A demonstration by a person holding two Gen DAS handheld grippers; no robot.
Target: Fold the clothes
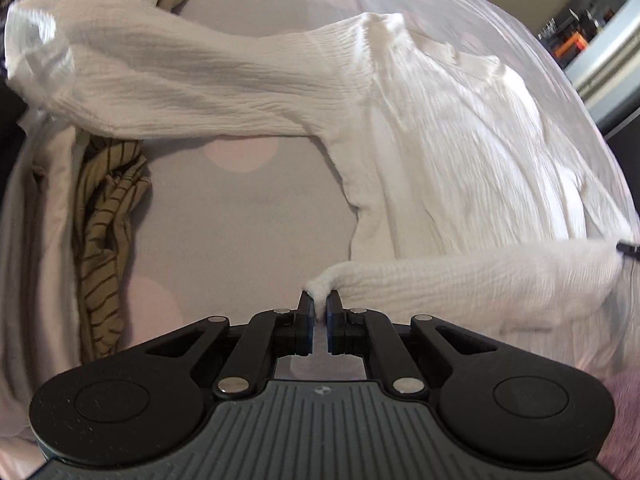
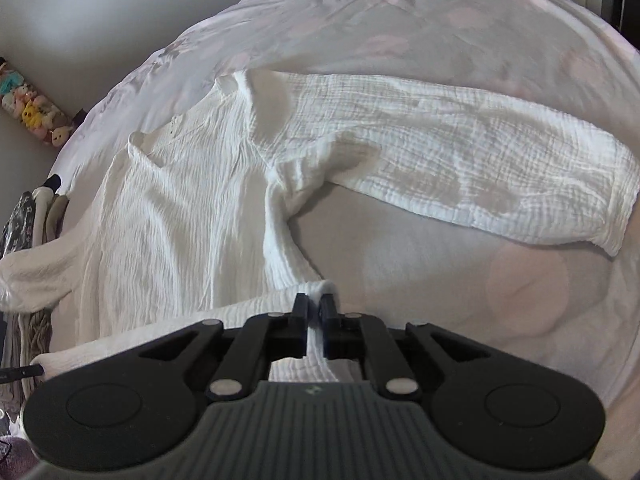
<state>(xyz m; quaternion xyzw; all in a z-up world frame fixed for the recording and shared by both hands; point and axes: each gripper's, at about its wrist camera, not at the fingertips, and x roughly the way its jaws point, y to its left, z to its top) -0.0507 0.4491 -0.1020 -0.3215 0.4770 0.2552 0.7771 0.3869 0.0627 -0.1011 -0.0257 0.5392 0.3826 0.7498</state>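
Left gripper (image 1: pixel 318 304) pinches one hem corner of the white shirt (image 1: pixel 440 152), right gripper (image 2: pixel 316 306) clamps the other; body and sleeves stretch away ahead across the bed (image 1: pixel 248 208).

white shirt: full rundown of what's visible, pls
The white shirt is crinkled, gauzy cotton by the look, with long sleeves. It lies face up and wrinkled on the dotted bedsheet, both sleeves spread sideways. Its bottom hem is pinched at two corners: the left gripper and the right gripper are each closed on a fold of it. One cuff reaches the clothes pile beside the bed's edge.
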